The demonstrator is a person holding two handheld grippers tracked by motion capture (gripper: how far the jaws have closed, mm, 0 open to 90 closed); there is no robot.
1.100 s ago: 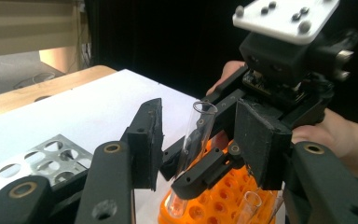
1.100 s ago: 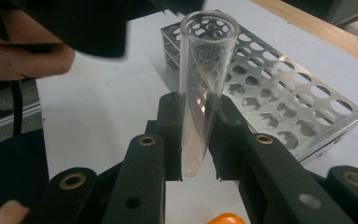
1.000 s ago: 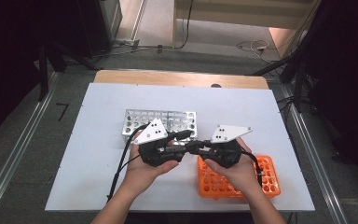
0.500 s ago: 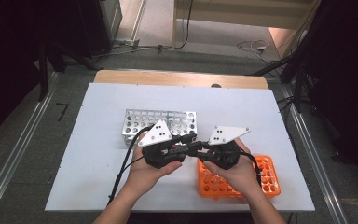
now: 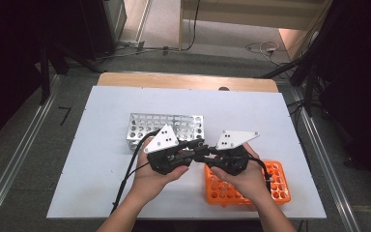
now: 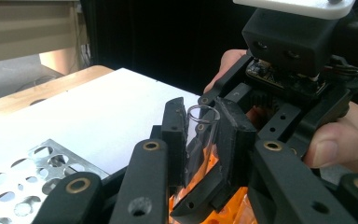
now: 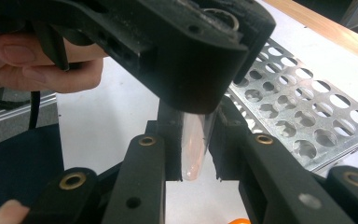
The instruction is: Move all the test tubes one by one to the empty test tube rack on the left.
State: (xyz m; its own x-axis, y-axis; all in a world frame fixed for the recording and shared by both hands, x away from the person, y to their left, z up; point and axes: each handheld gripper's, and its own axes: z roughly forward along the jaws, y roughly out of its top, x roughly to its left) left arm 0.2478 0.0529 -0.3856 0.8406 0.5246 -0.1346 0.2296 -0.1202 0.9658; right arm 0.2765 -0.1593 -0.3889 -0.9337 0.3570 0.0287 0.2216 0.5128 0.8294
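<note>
A clear glass test tube [image 6: 200, 135] stands upright between both pairs of jaws. My left gripper [image 6: 203, 123] is shut on the tube's upper part near the rim; its jaws have just been closing onto it. My right gripper [image 7: 193, 128] is shut on the lower part of the tube [image 7: 194, 154], whose rounded bottom hangs free. In the high view the left gripper [image 5: 196, 148] and the right gripper [image 5: 207, 155] meet tip to tip above the near middle of the white table [image 5: 101, 145].
A silver metal rack [image 5: 164, 126] with several empty holes lies just behind the hands. An orange tube rack [image 5: 275, 181] sits under the right hand near the table's front edge. Cables trail from the left gripper toward the front.
The left gripper has edged slightly right toward the right gripper, and the two now meet at the tips. The right hand has stayed where it was.
</note>
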